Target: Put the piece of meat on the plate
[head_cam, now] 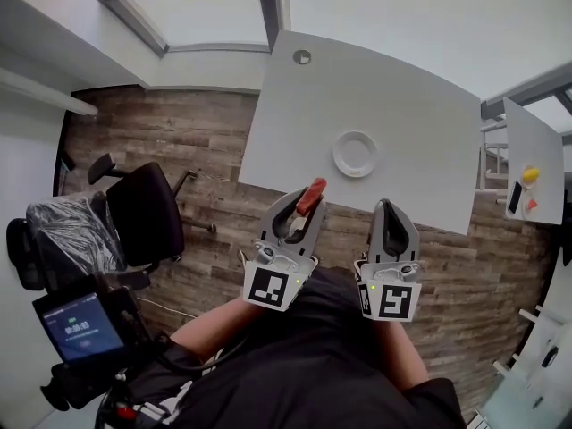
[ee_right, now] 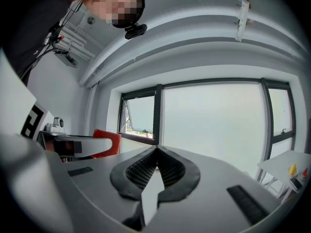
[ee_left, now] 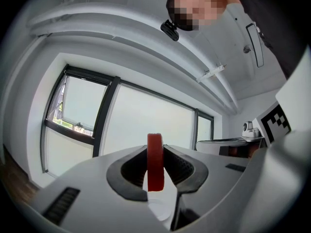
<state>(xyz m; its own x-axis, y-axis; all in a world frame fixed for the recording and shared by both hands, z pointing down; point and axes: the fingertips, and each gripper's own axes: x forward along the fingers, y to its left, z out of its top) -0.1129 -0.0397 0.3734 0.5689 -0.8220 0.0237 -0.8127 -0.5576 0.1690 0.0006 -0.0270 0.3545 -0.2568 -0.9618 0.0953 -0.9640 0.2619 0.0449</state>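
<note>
Piece of meat (head_cam: 311, 197): red, a flat thin slab with rounded ends, smooth on its faces. It stands on edge between the jaws of my left gripper (head_cam: 302, 213), which are part closed and press on it from both sides; in the left gripper view the meat (ee_left: 155, 161) shows as a narrow upright red band, its top clear of the pads. Place: in the air at the near edge of the table (head_cam: 402, 96), its far end just over that edge. Plate (head_cam: 356, 154): white, round, lying flat on the table beyond the meat and a little to the right, well apart from it, with bare tabletop between the two. Right gripper (head_cam: 387, 206): beside the left one, over the wooden floor (head_cam: 223, 150), jaws closed together with nothing in them. Round hole (head_cam: 302, 57): at the table's far corner. Office chair (head_cam: 143, 211): black, on the floor to the left. Second table (head_cam: 536, 132): to the right, bearing small yellow and red things, too small to tell.
</note>
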